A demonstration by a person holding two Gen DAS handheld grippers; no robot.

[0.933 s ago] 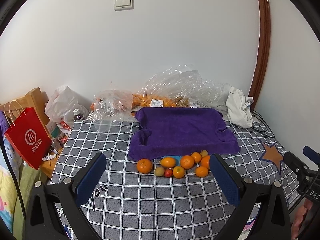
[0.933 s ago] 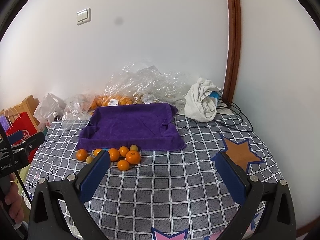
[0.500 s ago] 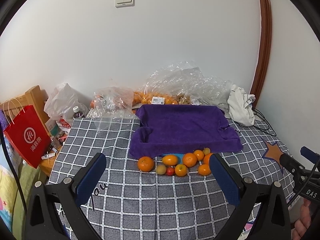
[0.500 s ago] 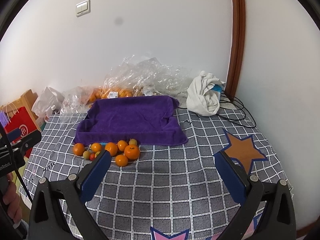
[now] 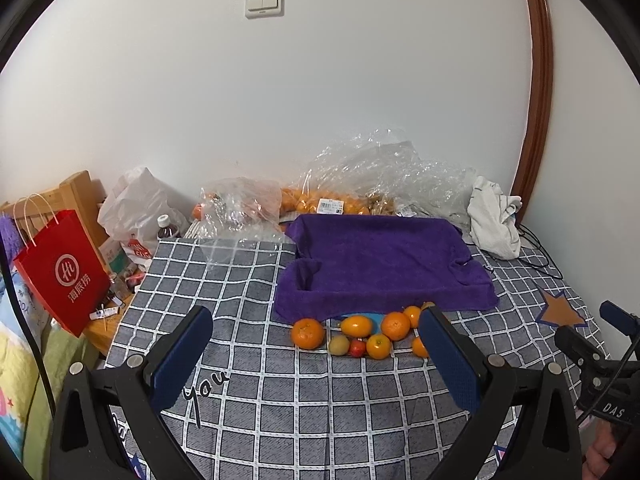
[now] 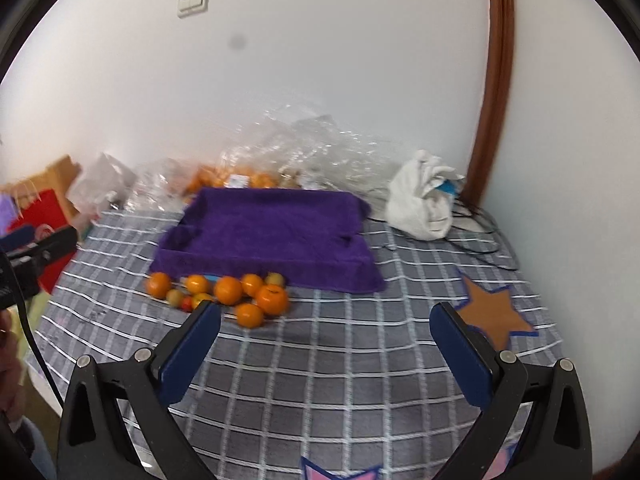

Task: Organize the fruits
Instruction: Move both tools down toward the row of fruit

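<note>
Left gripper [image 5: 316,330]: it was wide apart and held nothing. It hung over the checked cloth [image 5: 320,400], nearer than the purple towel [image 5: 380,264].
Right gripper [image 6: 325,320]: it was wide apart too, with nothing in it, also on the near side of the purple towel.
Fruits [image 5: 360,332]: a small bunch of oranges lay on the checked cloth, right at the near edge of the purple towel. One little red fruit [image 5: 357,347] and one yellow-green fruit [image 5: 338,345] sat among them.
Biggest orange [image 5: 307,333]: it lay at the left end of the bunch, just below the purple towel's near left corner.
Purple towel: it was draped over something boxy, with dips at its corners.
White cloth [image 5: 494,222]: it was bunched up just right of the purple towel's far corner.
Plastic bags [image 5: 380,176]: they were crinkled up behind the purple towel, against the wall, with more oranges inside.
Red bag [image 5: 64,272]: it stood well to the left of the purple towel.
</note>
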